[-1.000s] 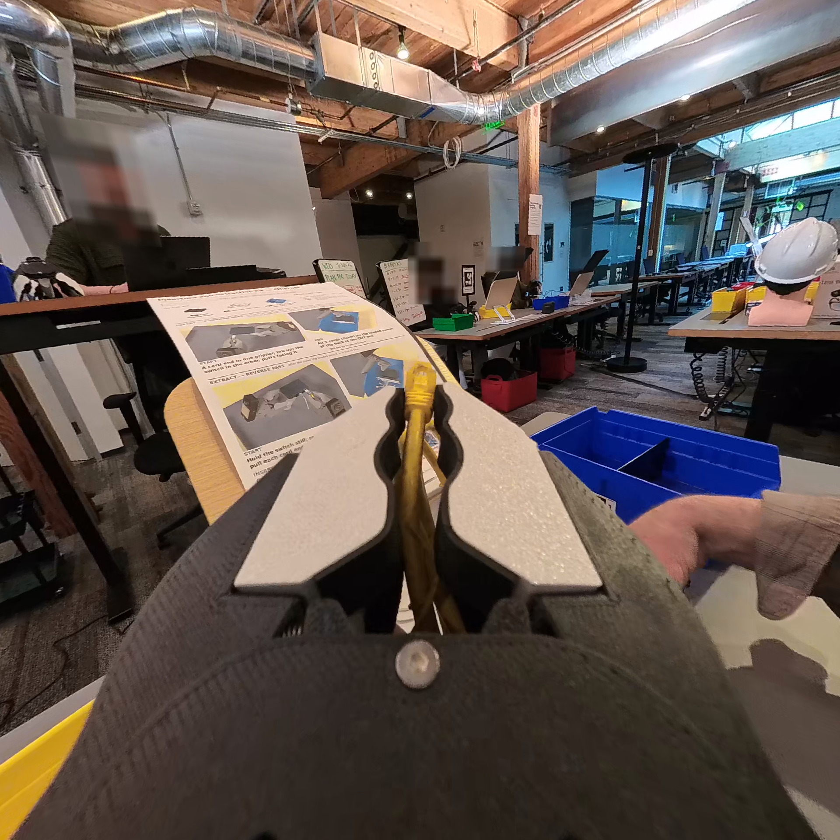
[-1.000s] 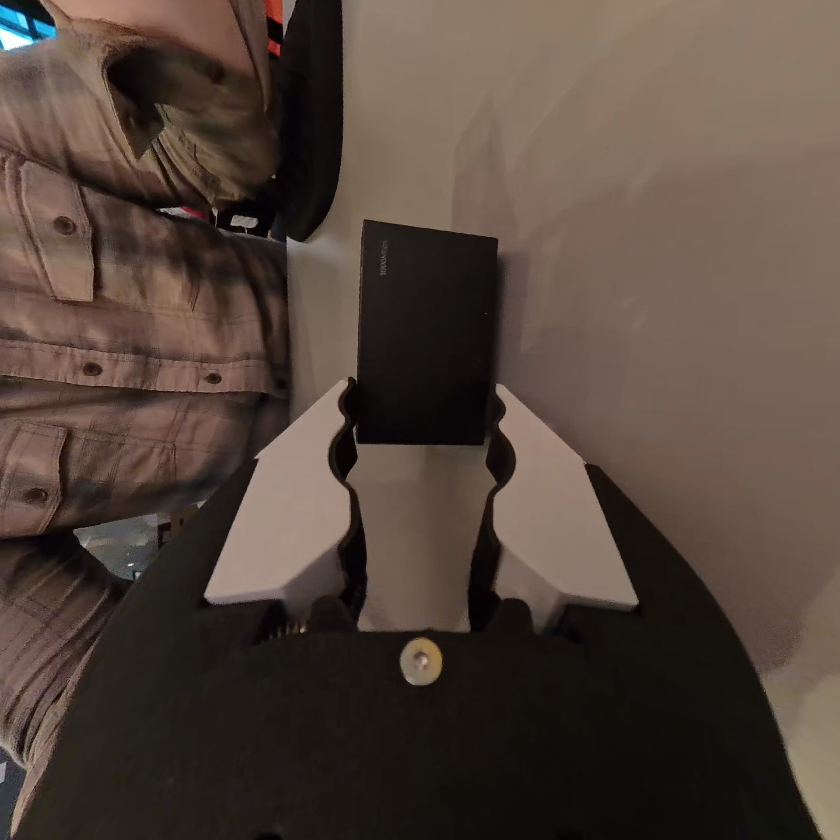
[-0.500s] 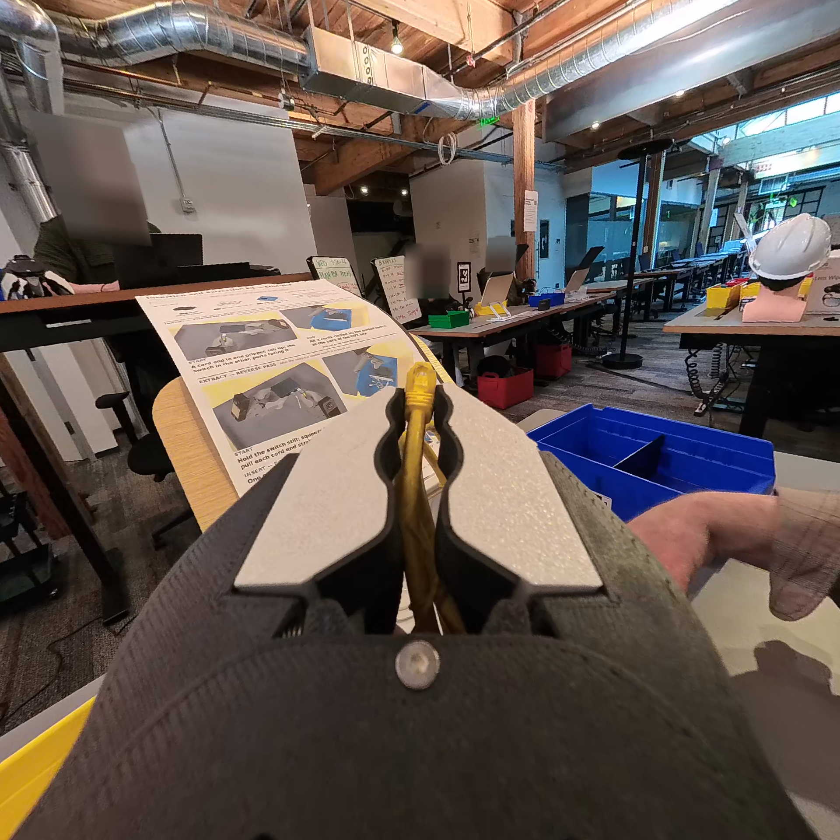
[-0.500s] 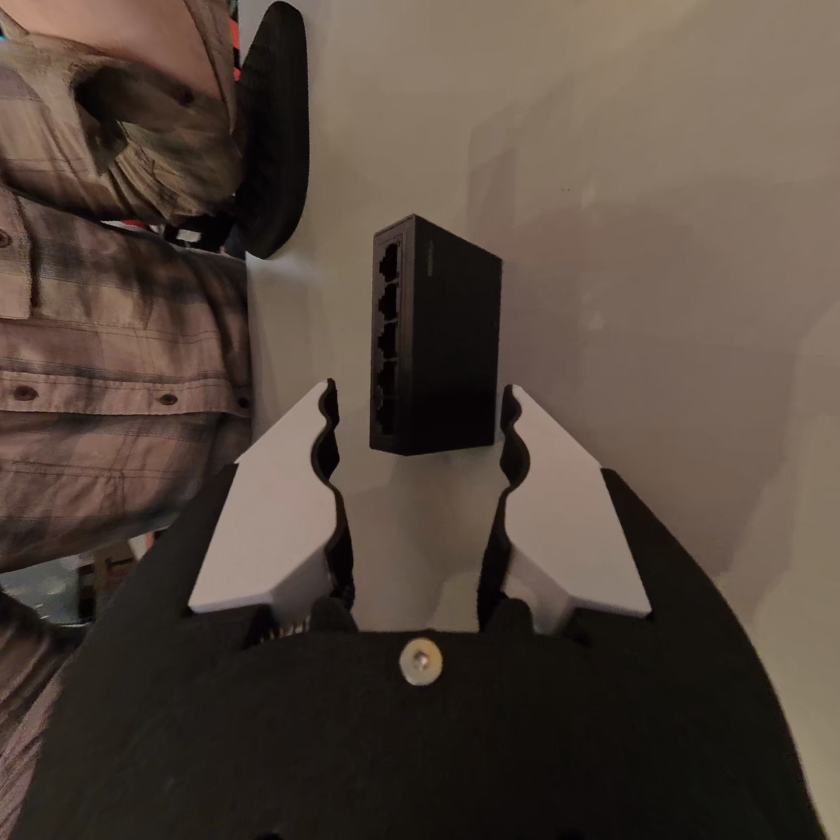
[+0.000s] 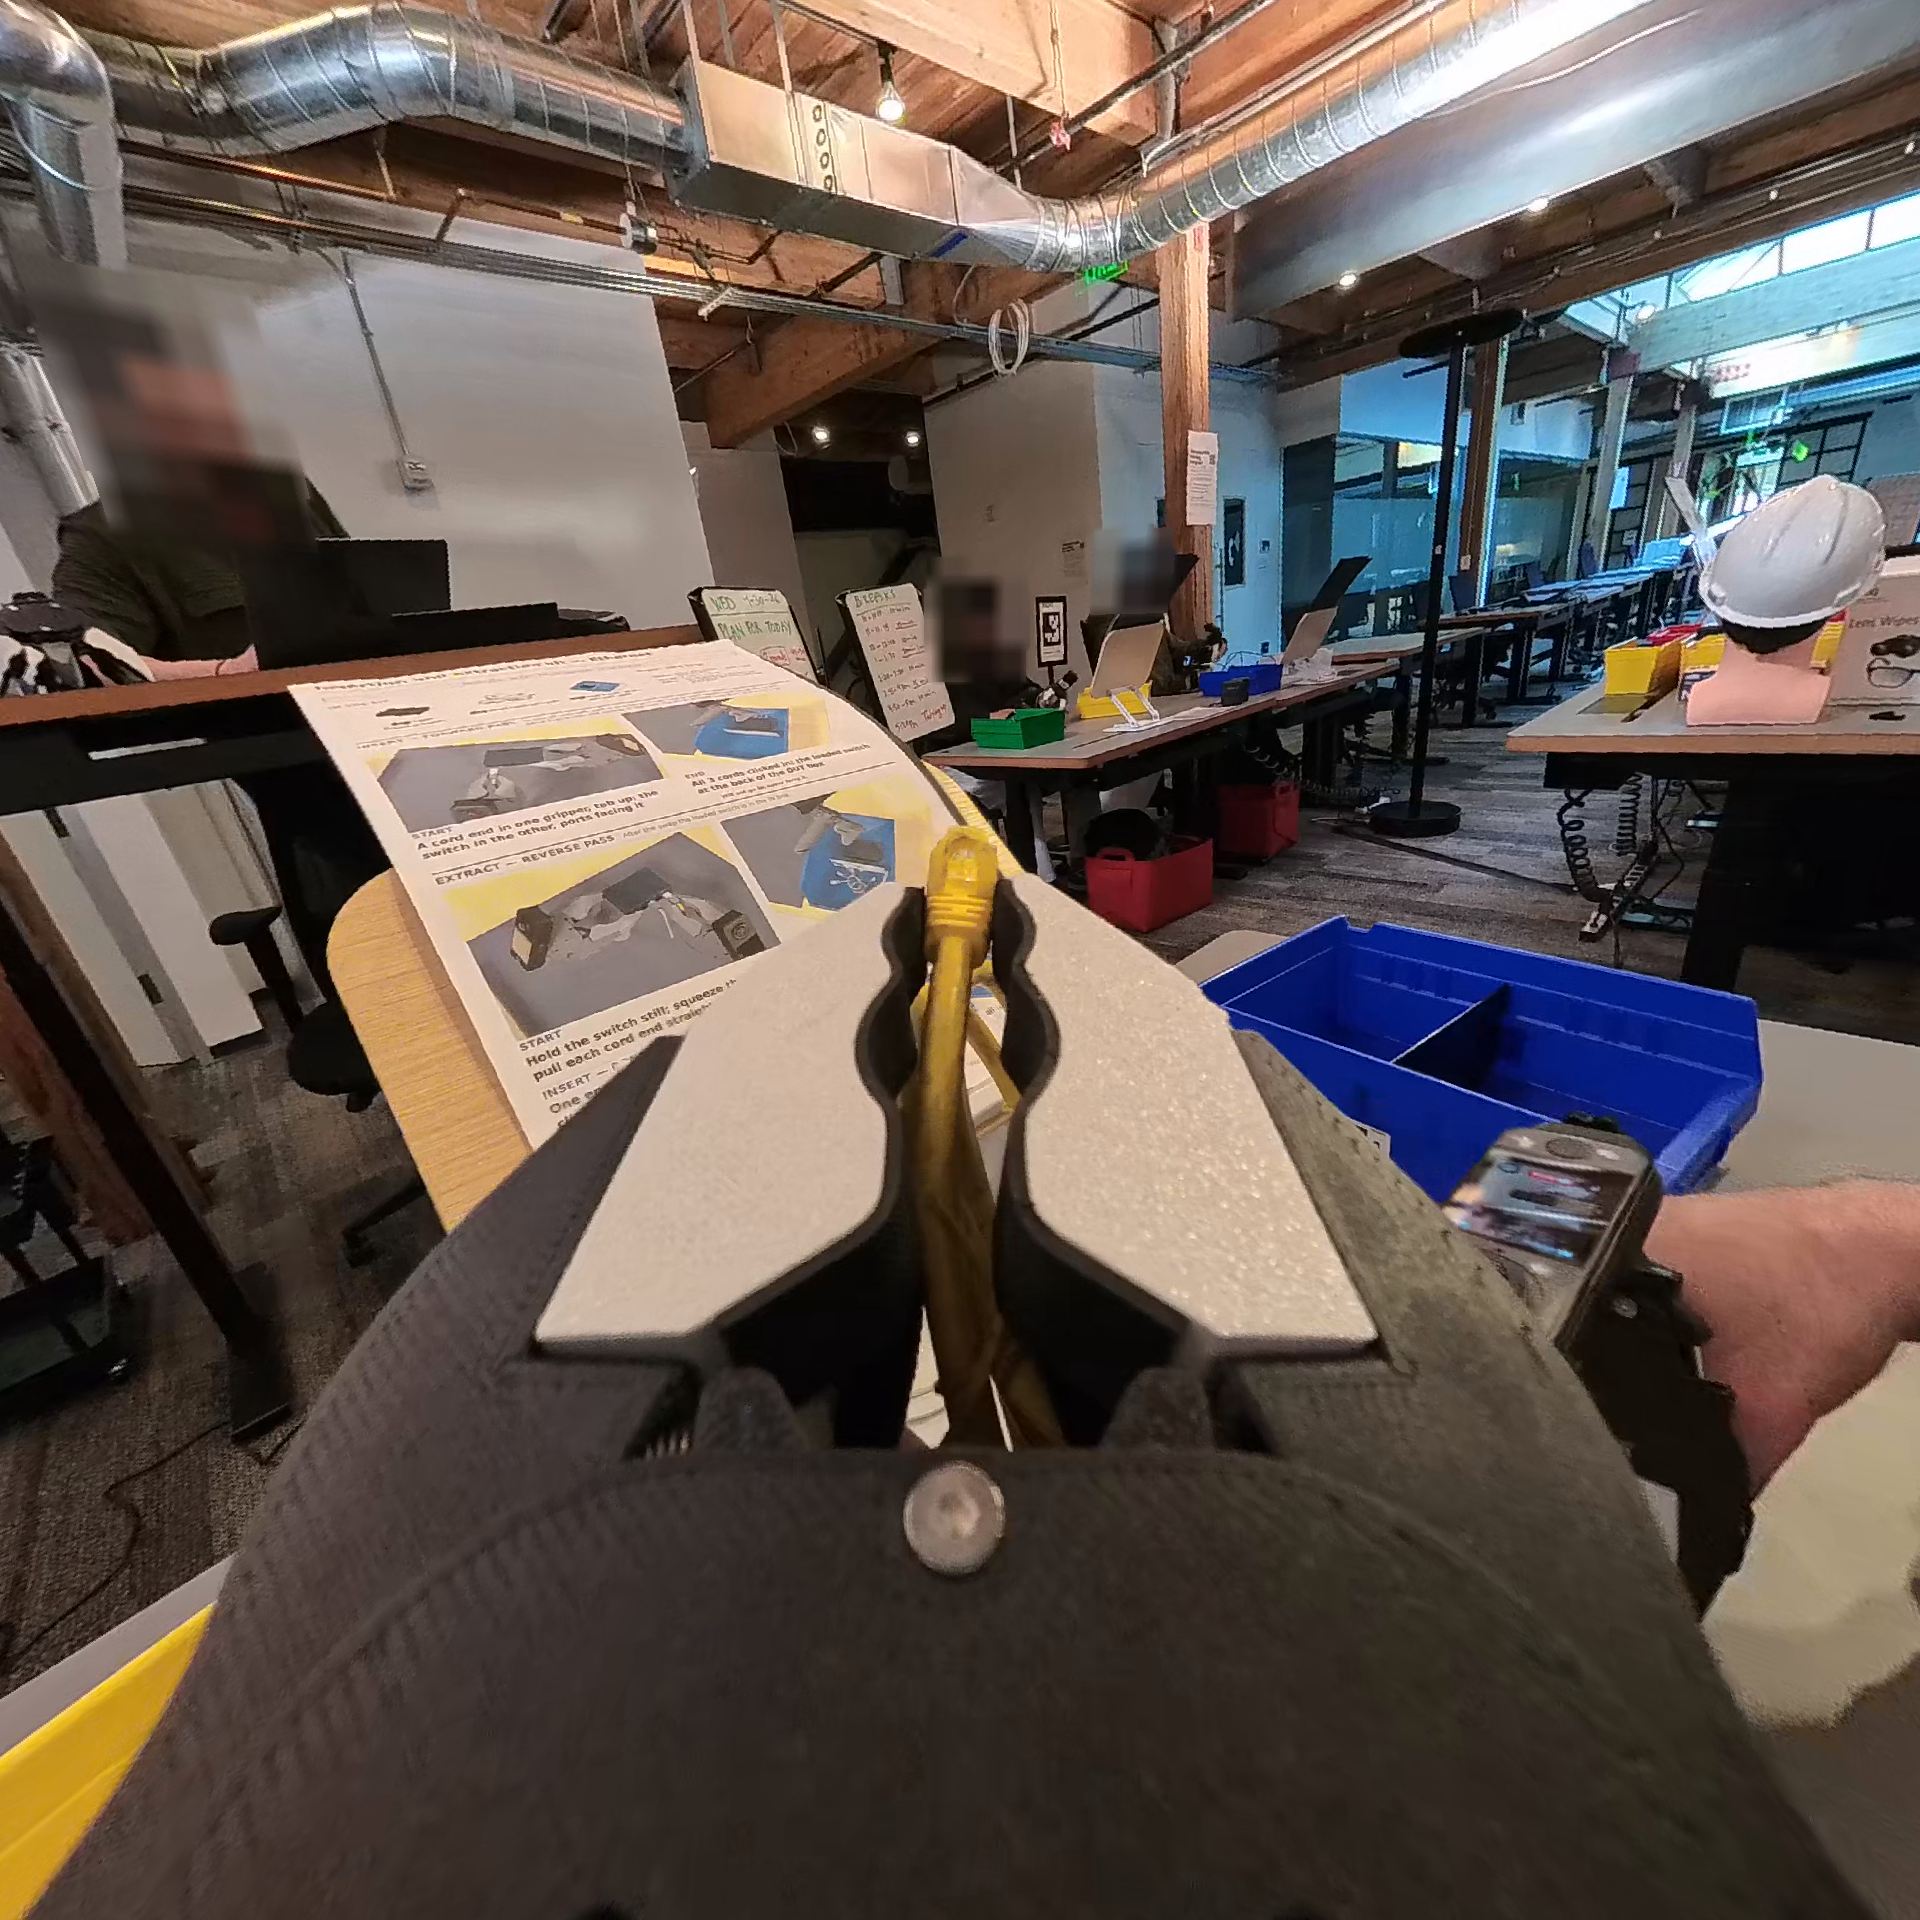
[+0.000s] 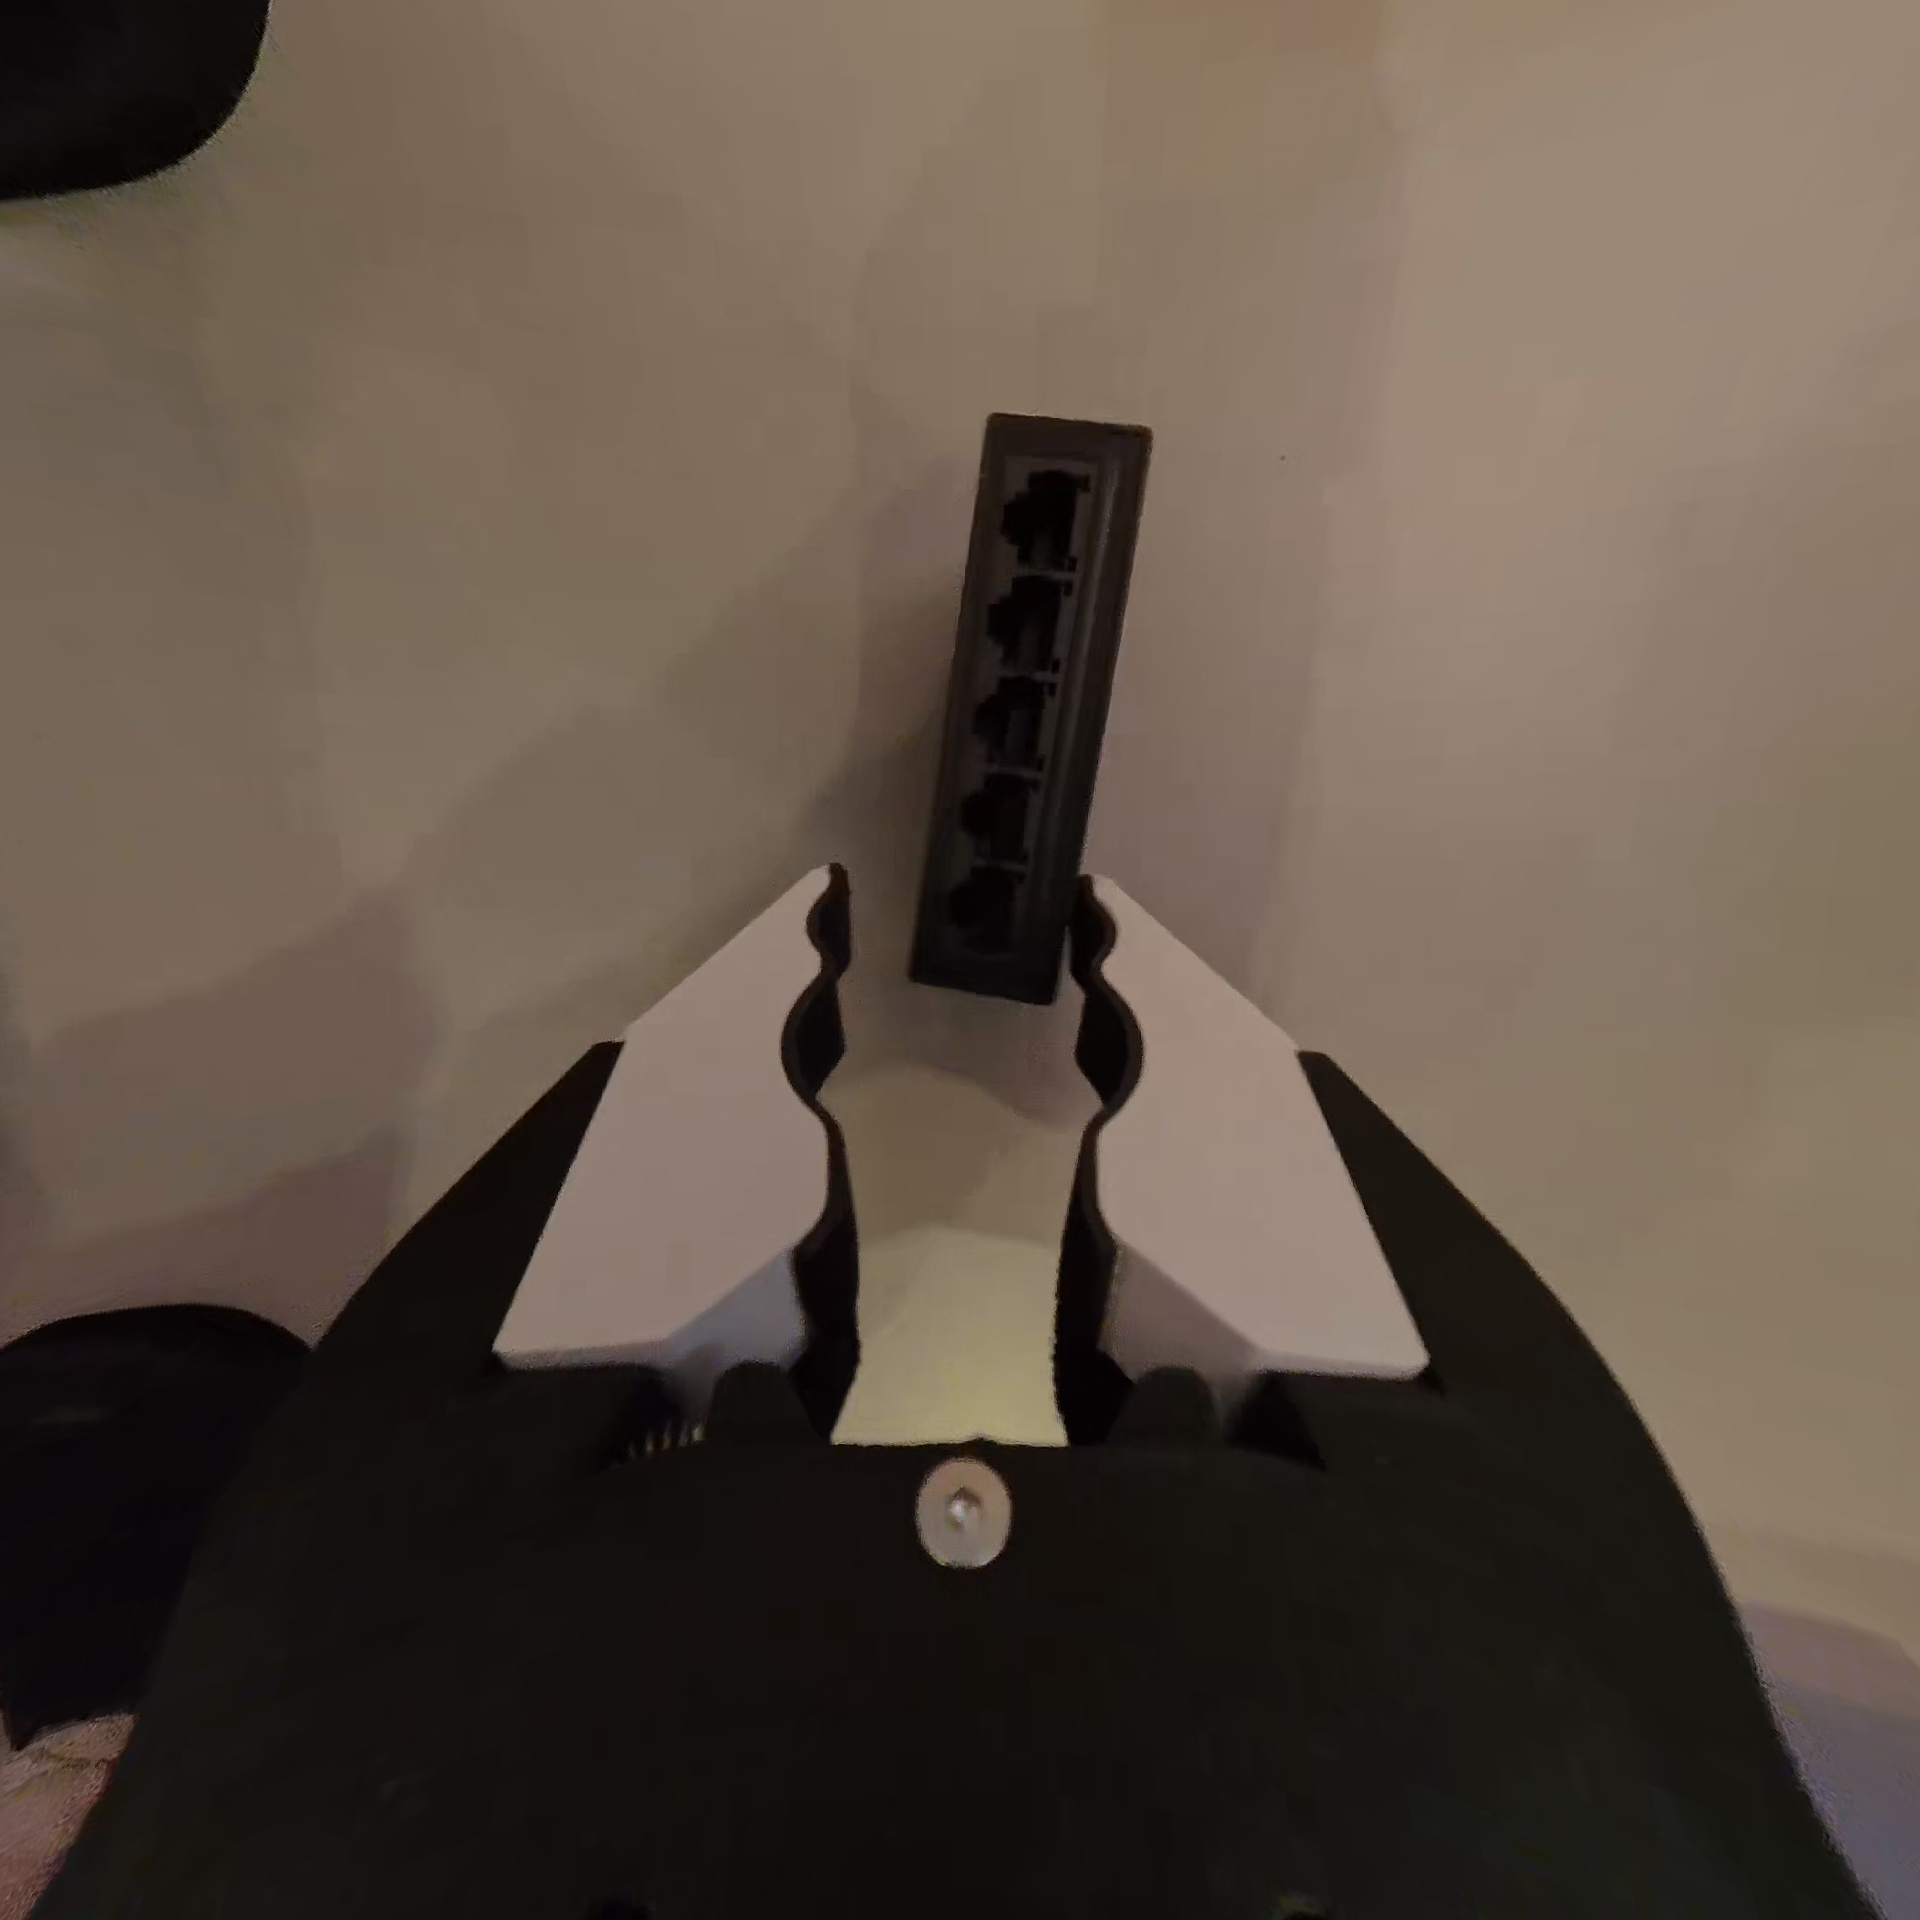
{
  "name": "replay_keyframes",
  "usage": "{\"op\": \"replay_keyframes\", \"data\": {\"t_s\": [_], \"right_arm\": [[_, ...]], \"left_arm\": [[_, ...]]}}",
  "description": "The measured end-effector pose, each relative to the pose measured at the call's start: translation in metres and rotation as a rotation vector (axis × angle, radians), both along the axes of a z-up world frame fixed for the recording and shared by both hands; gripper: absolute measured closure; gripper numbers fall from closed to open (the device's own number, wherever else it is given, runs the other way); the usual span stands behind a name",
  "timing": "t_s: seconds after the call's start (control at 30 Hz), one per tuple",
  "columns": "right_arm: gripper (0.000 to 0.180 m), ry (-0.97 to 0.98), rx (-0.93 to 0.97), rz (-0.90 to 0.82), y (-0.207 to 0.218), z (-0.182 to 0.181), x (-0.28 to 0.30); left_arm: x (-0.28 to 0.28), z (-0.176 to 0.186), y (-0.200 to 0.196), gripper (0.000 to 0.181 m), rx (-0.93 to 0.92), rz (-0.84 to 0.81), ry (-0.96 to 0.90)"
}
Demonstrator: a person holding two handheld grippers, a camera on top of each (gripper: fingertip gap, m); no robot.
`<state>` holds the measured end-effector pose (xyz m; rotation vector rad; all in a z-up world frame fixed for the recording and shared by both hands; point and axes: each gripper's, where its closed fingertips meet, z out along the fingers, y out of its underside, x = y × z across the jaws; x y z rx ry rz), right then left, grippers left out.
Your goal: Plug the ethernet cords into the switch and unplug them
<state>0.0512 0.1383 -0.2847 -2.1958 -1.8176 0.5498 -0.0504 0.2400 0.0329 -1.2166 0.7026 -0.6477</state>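
Note:
My left gripper point(image 5: 958, 914) is shut on a yellow ethernet cord point(image 5: 951, 1091). Its plug point(image 5: 961, 862) sticks out past the fingertips, up in the air. My right gripper point(image 6: 961, 914) is open. A black switch point(image 6: 1029, 707) stands on its narrow side on the white table point(image 6: 1455, 623), with its row of several empty ports facing me. The switch's near end sits between my right fingertips. The right finger point(image 6: 1195, 1091) is at its edge, and a gap shows on the left side.
A blue divided bin point(image 5: 1507, 1039) is ahead on the right and a yellow bin point(image 5: 62, 1766) at lower left. An instruction sheet point(image 5: 623, 831) stands on a wooden board. A hand with the other gripper's handle point(image 5: 1558, 1216) shows at right. Dark objects point(image 6: 104, 83) lie at the table's left.
My right gripper let go of the switch, opened and turned, so the port face now points at me, then narrowed around its near end. The left gripper kept the cord and barely moved.

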Motion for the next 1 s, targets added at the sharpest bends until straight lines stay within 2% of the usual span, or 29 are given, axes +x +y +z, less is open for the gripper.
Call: {"op": "replay_keyframes", "data": {"t_s": [0.07,0.2,0.33,0.43,0.5,0.57,0.63,0.67,0.73,0.8,0.93,1.0], "right_arm": [[0.151,-0.008,0.026,0.037,-0.001,0.004,0.001],[0.152,-0.086,0.048,0.18,0.001,0.003,0.007],[0.154,-0.158,0.151,0.397,0.009,0.003,0.011],[0.124,-0.206,0.177,0.413,0.02,0.004,0.01],[0.118,-0.187,0.164,0.366,0.021,0.01,0.007],[0.098,-0.15,0.155,0.234,0.025,0.02,0.005],[0.096,-0.071,0.129,0.055,0.022,0.037,-0.002],[0.081,-0.012,0.129,-0.061,0.02,0.047,-0.007],[0.068,0.029,0.122,-0.285,0.012,0.054,-0.007],[0.039,0.097,0.17,-0.507,0.009,0.054,-0.008],[0.024,0.277,0.252,-0.843,0.01,0.039,-0.016],[0.025,0.345,0.257,-0.96,0.013,0.027,-0.018]], "left_arm": [[0.001,0.0,-0.001,0.168,0.004,0.0,0.004],[0.001,0.002,-0.004,0.168,0.011,0.0,0.005],[-0.002,0.003,-0.003,0.168,0.013,0.001,-0.001],[-0.003,0.002,-0.001,0.168,0.006,0.001,-0.004],[-0.003,0.001,0.0,0.168,0.004,0.001,-0.002],[-0.004,0.001,0.001,0.168,0.003,0.001,-0.005],[-0.006,0.001,0.001,0.168,0.002,0.003,-0.009],[-0.006,0.002,0.002,0.168,0.0,0.002,-0.012],[-0.006,0.001,0.002,0.168,-0.005,-0.001,-0.018],[-0.006,0.001,0.002,0.168,-0.011,-0.007,-0.024],[-0.001,0.0,0.001,0.168,-0.024,-0.034,-0.042],[0.001,0.0,-0.001,0.168,-0.028,-0.048,-0.049]]}}
